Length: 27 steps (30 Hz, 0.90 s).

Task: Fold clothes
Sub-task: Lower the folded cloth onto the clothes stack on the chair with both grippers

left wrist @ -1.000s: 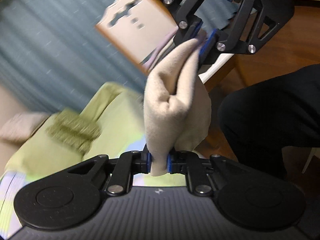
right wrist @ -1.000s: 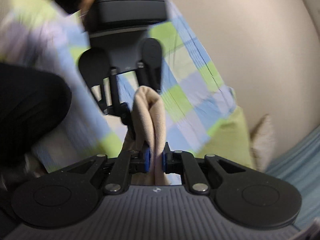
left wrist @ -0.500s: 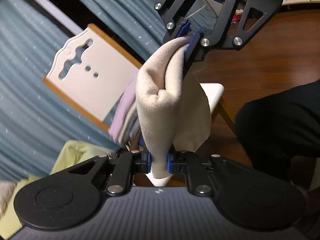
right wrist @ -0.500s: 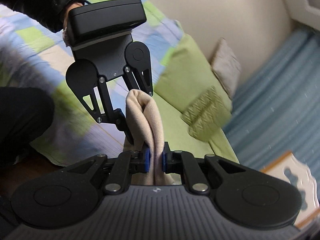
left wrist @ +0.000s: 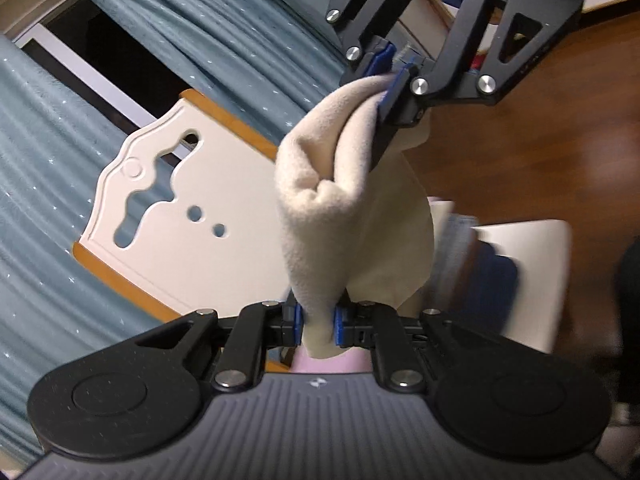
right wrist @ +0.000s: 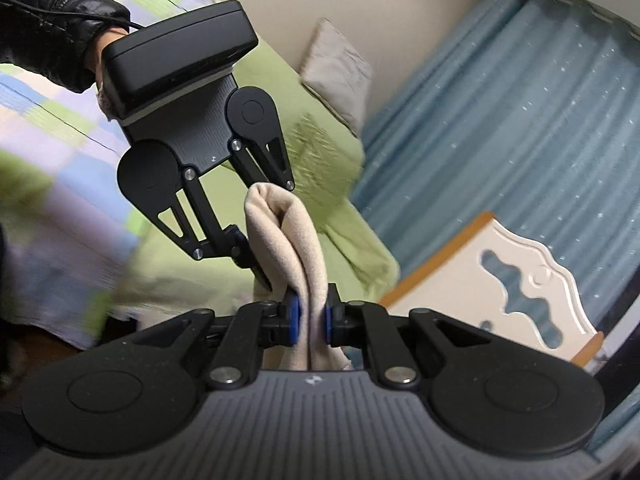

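No readable txt, labels, nos. or signs anywhere.

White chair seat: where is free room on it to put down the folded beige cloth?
The white chair seat is bare at its right part, beside the dark blue folded clothes. Its left part, toward the chair back, is crowded.

A white chair with orange trim (left wrist: 168,216) stood before teal curtains (left wrist: 44,128). A checked bedspread (right wrist: 44,128), green pillow (right wrist: 324,168) and wooden floor (left wrist: 532,152) were visible.
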Motion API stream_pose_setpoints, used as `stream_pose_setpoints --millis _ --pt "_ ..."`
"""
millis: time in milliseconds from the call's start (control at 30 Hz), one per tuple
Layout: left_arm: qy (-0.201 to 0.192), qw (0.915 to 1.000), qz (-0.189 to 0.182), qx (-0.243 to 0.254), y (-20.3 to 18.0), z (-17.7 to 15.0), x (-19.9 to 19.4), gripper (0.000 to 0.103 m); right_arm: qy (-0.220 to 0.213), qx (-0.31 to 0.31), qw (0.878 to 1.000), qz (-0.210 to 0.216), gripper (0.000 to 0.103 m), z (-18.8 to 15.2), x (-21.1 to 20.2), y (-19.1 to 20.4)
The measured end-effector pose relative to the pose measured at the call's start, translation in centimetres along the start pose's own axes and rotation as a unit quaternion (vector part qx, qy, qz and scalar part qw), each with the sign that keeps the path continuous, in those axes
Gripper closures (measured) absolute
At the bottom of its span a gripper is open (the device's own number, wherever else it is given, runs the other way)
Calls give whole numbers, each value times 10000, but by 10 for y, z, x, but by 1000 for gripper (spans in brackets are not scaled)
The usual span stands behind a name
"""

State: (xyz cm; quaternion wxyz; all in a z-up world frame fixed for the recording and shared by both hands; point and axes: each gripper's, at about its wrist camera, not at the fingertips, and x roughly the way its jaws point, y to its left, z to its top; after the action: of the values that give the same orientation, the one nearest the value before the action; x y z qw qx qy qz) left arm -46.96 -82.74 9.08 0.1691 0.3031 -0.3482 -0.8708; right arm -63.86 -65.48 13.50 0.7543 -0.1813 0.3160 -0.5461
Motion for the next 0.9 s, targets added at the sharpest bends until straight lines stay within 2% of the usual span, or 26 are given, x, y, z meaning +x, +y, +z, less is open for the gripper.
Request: stream_pose_setpoints --millis 100,200,267,300,367,433,633,733,867,900 --pt "-91 9995 225 -222 29 -14 41 87 58 -96 9995 -299 94 -5 36 -20" --pt "305 9978 69 -581 41 -36 87 84 129 -503 9961 -710 94 -15 84 -27" --pt "640 9960 -82 -615 38 -54 110 84 287 -750 9942 -711 94 -36 112 -18" --pt "778 9951 -182 -580 33 -65 117 82 446 -694 9954 -481 94 -46 127 -11" --pt "831 9947 -327 -503 22 -83 118 79 616 -607 9962 -127 94 -58 144 1" --pt "804 9955 -296 -401 11 -98 112 79 649 -594 9960 129 94 -63 149 13" --pt "541 9985 -71 -43 -10 -109 83 77 726 -985 9921 265 93 -59 153 27" --pt "372 9991 -50 176 -22 -109 72 77 796 -1419 9866 133 90 -62 145 44" --pt "356 9979 -64 546 -34 -107 74 77 817 -1509 9851 118 93 -59 134 59" --pt "383 9978 -42 534 -32 -104 78 81 840 -1496 9851 145 94 -60 140 59"
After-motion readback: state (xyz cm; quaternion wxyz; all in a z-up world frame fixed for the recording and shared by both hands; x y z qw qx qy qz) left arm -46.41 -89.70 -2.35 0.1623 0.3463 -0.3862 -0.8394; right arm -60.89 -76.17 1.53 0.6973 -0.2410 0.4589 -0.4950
